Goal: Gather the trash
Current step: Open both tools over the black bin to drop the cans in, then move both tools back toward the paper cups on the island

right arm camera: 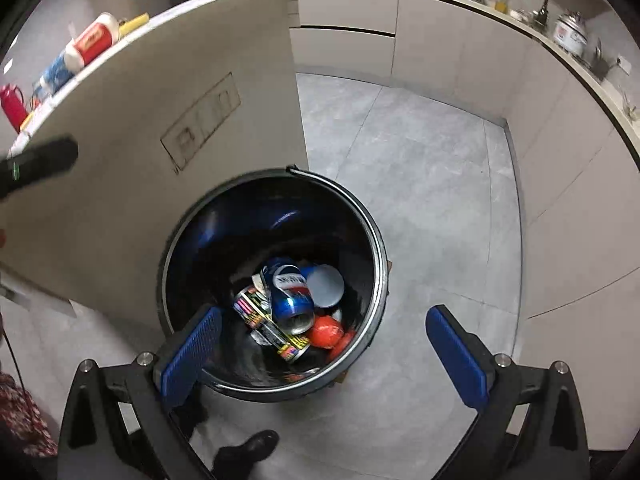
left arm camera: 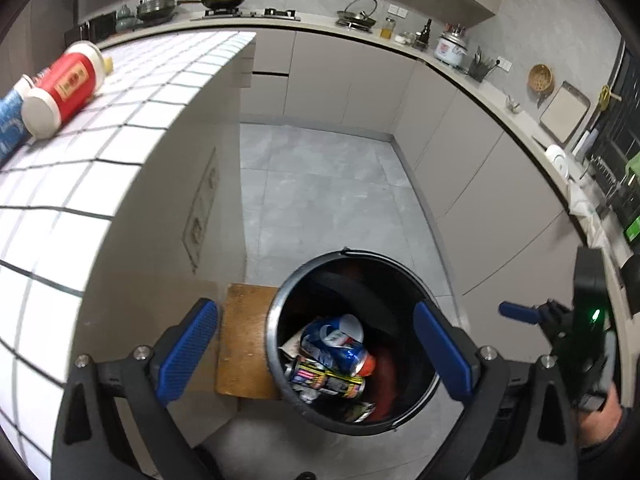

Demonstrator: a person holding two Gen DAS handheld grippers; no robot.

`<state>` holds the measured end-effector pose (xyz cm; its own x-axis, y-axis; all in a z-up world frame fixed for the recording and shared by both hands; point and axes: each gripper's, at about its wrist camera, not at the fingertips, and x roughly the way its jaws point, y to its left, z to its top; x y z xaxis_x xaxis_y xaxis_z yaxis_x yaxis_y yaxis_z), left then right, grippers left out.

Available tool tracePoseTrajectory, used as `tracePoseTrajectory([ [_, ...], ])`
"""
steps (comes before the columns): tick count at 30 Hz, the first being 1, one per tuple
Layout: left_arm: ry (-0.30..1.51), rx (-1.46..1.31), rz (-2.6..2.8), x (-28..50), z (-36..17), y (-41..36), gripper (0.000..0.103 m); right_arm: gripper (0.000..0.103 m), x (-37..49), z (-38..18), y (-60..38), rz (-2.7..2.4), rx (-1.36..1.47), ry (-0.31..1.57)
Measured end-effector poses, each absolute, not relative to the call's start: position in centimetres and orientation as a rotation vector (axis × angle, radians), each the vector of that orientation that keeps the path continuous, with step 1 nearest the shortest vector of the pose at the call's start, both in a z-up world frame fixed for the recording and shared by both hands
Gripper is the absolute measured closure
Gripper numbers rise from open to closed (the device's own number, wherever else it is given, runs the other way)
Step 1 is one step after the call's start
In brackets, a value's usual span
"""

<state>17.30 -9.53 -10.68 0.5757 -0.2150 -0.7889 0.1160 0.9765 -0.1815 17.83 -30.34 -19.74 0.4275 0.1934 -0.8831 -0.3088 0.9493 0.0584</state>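
Trash is sitting in two places: crushed cans are piled at the bottom of the black bin [right arm camera: 276, 288], directly below and ahead of the right gripper [right arm camera: 324, 356], and more is lying on the tiled counter [left arm camera: 120, 128], up and far left of the left gripper [left arm camera: 316, 352]. Both claws are being held wide apart with nothing between the blue pads; the bin mouth is being framed between the left claw's fingers, and the right claw's left finger is overlapping the bin rim in the right wrist view, contact not resolvable. In the bin, a blue can [right arm camera: 290, 294], a dark can with bright labelling [right arm camera: 268, 324] and something orange-red [right arm camera: 326, 330] are being seen. On the counter, a red and white bottle [left arm camera: 66, 88] is lying on its side, touching a blue-patterned item [left arm camera: 10, 120] at the frame edge. The bottle is being judged light and probably empty, fairly stiff, smooth and round, so likely to roll or slip; a grip across the red mid-body, pads square to its long axis, is being favoured over the tapered cap end. The cans are being judged light, thin-walled, easily dented, not fragile. A red flask [right arm camera: 12, 106] is standing further along the counter; whether it counts as trash cannot be told. Part of a shoe [right arm camera: 256, 446] is showing below the right claw.
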Motion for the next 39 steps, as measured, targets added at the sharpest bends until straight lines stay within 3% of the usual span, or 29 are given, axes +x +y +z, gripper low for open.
tracePoseTrajectory([
  [23, 0.847, -0.107, -0.088, 15.8, -4.4, -2.1, 0.004, 0.000, 18.1, -10.3, -22.1, 0.265, -0.129, 0.991],
  [39, 0.824, -0.145, 0.062, 14.1, -3.2, 10.5, 0.004, 0.000, 19.4, -7.2, -12.2, 0.356, -0.087, 0.954],
])
